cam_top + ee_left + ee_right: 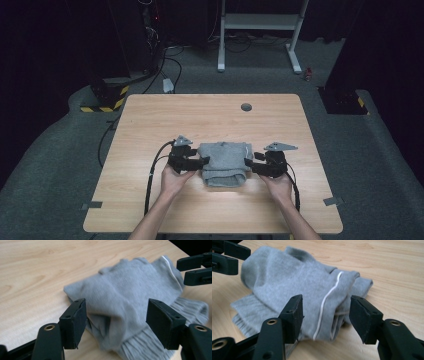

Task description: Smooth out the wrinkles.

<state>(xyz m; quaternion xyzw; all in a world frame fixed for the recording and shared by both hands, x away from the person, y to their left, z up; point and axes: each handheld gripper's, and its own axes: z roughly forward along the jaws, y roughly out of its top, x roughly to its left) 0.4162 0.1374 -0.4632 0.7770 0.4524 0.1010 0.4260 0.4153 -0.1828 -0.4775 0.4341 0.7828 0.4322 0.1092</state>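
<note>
Flanking the folded grey garment [224,162], each hand-held gripper, left [204,162] and right [248,163], stands released.

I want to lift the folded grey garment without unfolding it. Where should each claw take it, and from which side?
Probably the two short ends of the folded grey garment, each claw from its own side: left claw, right claw. Both stand open at those ends. There the layers stack thick; the ribbed hem lies underneath, so pinch all layers together.
</note>
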